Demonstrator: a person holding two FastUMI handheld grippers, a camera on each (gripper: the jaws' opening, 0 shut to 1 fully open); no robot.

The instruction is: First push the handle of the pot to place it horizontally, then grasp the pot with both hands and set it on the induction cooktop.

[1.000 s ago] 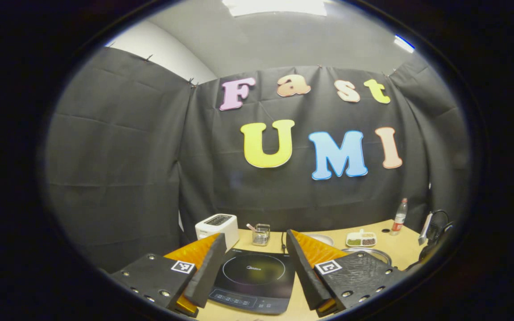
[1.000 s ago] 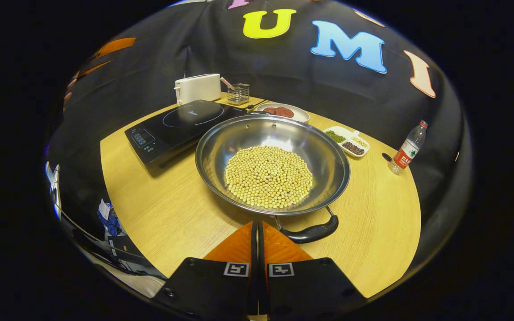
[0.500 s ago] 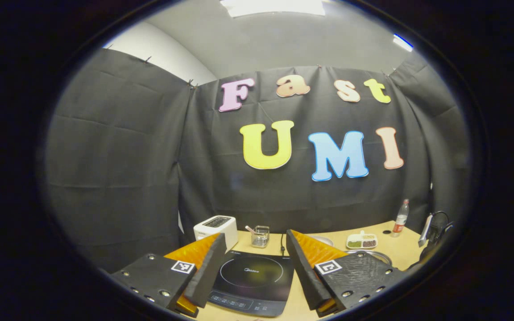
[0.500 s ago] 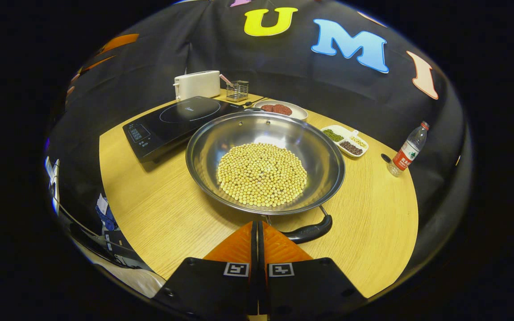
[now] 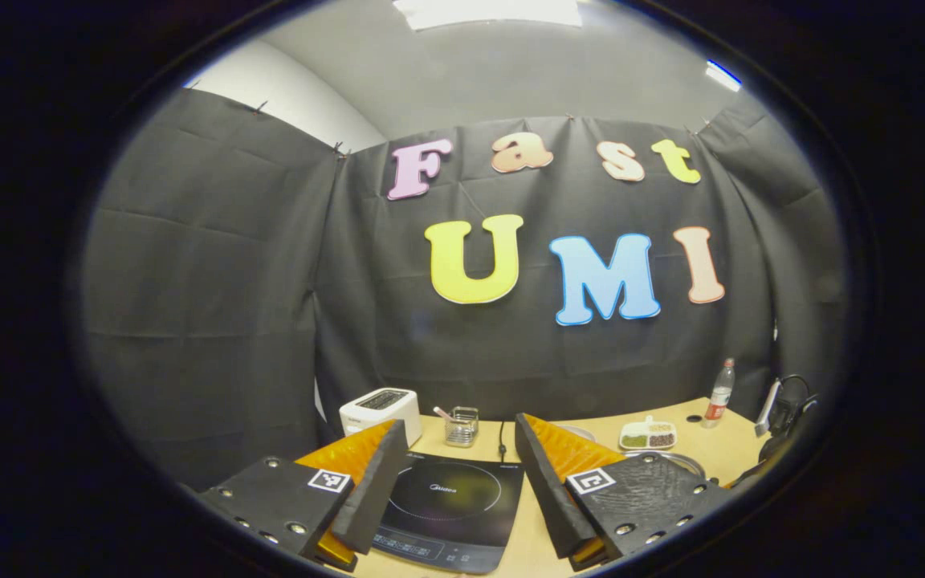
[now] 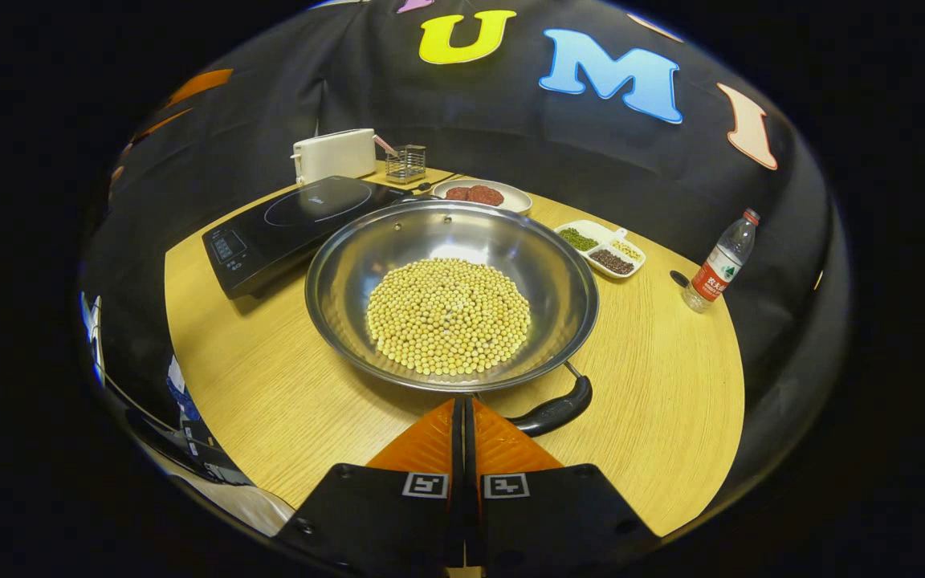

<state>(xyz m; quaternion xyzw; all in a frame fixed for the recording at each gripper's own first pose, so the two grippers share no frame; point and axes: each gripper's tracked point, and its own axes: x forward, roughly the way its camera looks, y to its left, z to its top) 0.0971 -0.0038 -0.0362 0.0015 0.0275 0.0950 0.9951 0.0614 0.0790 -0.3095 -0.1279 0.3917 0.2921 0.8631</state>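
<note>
A wide steel pot (image 6: 350, 265) holding a layer of soybeans (image 6: 448, 315) sits in the middle of the round wooden table (image 6: 270, 385). Its black handle (image 6: 552, 408) lies at the near rim, slanting up to the right. My right gripper (image 6: 463, 401) is shut with nothing in it, and its tips sit at the pot's near rim, just left of the handle. The black induction cooktop (image 6: 294, 225) lies left of the pot, close to its rim. My left gripper (image 5: 457, 421) hovers open above the cooktop (image 5: 446, 502), and the pot's rim (image 5: 667, 459) peeks out at its right.
A white toaster (image 6: 334, 154) and a wire holder (image 6: 405, 163) stand behind the cooktop. Behind the pot are a plate of red food (image 6: 478, 194) and a divided dish of beans (image 6: 601, 249). A water bottle (image 6: 718, 265) stands at the right edge.
In the right gripper view the whole table scene has slid left, and the handle's far end slants up more. The left gripper view has drifted slightly; its fingers stay open.
</note>
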